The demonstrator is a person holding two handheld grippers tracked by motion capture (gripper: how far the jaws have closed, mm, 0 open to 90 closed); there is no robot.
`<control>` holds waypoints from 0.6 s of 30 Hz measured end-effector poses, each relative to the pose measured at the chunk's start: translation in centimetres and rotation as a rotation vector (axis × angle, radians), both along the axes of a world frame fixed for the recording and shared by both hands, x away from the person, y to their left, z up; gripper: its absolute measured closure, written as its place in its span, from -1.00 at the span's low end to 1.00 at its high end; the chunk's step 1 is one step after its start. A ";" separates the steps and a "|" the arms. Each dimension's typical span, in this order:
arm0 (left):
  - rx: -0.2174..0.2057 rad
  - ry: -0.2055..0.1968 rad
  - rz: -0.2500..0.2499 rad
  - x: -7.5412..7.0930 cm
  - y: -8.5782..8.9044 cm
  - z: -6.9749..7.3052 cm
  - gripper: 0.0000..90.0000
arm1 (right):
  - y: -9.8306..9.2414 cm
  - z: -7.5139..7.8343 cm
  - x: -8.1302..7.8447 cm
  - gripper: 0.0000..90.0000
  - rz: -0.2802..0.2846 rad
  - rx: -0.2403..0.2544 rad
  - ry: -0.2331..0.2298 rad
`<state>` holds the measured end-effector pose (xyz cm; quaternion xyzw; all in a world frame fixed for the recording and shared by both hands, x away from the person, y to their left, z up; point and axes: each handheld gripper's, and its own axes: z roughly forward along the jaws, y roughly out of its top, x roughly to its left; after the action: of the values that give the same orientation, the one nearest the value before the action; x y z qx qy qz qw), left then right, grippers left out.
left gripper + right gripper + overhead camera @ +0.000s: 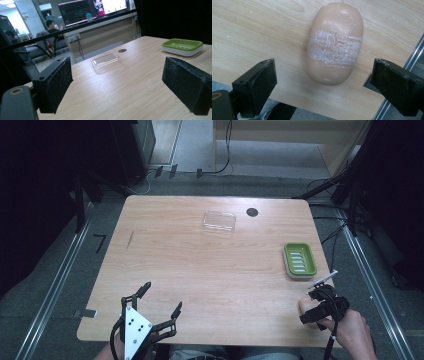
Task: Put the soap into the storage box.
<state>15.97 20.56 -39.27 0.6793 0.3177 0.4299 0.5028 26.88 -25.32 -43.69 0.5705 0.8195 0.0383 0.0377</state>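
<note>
Step in hand: lining up on the soap bar (335, 43) at the table's (200, 270) near right corner, ahead of a grasp; judged from the poised jaws, pick-up not yet made
Soap bar: peach oval with a scuffed white band across its middle, lying flat on the wood close to the table edge, well apart from the soap dish (300, 260)
Right gripper (324, 82): pointing down over the bar, jaws spread and clear of it on both sides, nothing clamped; bar lying beyond the pads rather than squarely between them
Right gripper in high view (311, 307): at the near right corner, bar peeking out pale just beside it
Left gripper (160, 300): resting at the near left edge, jaws wide apart, holding nothing, aimed across the table toward the far side
Left gripper view: both black pads (58, 85) apart, bare wood between them
Soap dish: green with a white base and ribbed drain, near the right edge, farther from the person than the bar, nothing in it
Clear lid (219, 221): transparent plastic, lying toward the far side, beside a dark round grommet (252, 212)
Likely goal: bar into the green dish, as a judgement from the layout
Next move calls for: advancing until the pads flank the bar's narrow width at the white band, then squeezing firmly yet gently
Risk: smooth rounded soap likely slippery; off-centre pinch could squirt it toward the near edge and off the table
</note>
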 end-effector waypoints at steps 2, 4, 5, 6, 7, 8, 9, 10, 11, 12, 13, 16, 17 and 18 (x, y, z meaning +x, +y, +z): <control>0.001 0.000 -0.001 0.0 0.0 0.0 -0.78 | -0.1 -0.1 0.2 -0.85 0.000 -0.003 0.003; 0.002 0.000 -0.002 0.0 0.0 0.0 -0.78 | -0.2 -0.2 0.3 -0.86 -0.005 0.003 0.001; 0.001 0.000 -0.001 0.0 0.0 0.0 -0.78 | -0.3 -0.2 0.4 -0.87 -0.006 0.004 0.009; -0.001 -0.001 -0.001 0.0 0.0 0.0 -0.78 | -0.3 -0.3 0.5 -0.87 -0.010 0.006 0.004; -0.001 0.000 -0.001 0.0 0.0 0.0 -0.78 | -0.4 -0.3 0.6 -0.87 -0.017 0.006 0.008; -0.001 0.000 -0.001 0.0 0.0 0.0 -0.78 | -0.4 -0.3 0.6 -0.87 -0.017 0.006 0.008; 0.003 0.000 -0.003 0.0 0.0 0.0 -0.78 | -0.5 -0.5 0.8 -0.90 -0.016 0.008 0.012; 0.005 0.000 -0.004 0.0 0.0 0.0 -0.78 | -0.6 -0.6 0.9 -0.90 -0.019 0.011 0.016; 0.004 -0.001 -0.004 0.0 0.0 0.0 -0.78 | -0.6 -0.7 1.1 -0.91 -0.015 0.012 0.018; 0.003 0.000 -0.003 0.0 0.0 0.0 -0.78 | -0.7 -0.8 1.2 -0.92 -0.016 0.010 0.022; 0.001 0.000 -0.001 0.0 0.0 0.0 -0.78 | -0.7 -1.0 1.4 -0.92 -0.021 0.011 0.024; 0.001 0.000 0.000 0.0 0.0 0.0 -0.78 | -0.8 -1.3 1.8 -0.92 -0.028 0.026 0.027; 0.003 -0.001 -0.002 0.0 0.0 0.0 -0.78 | -0.9 -1.5 2.0 -0.93 -0.028 0.025 0.032; 0.004 0.000 -0.001 0.0 0.0 0.0 -0.78 | -1.0 -1.7 2.1 -0.93 -0.031 0.023 0.042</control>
<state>15.94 20.55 -39.28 0.6804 0.3165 0.4304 0.5017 29.01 -26.28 -45.36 0.5841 0.8108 0.0352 0.0147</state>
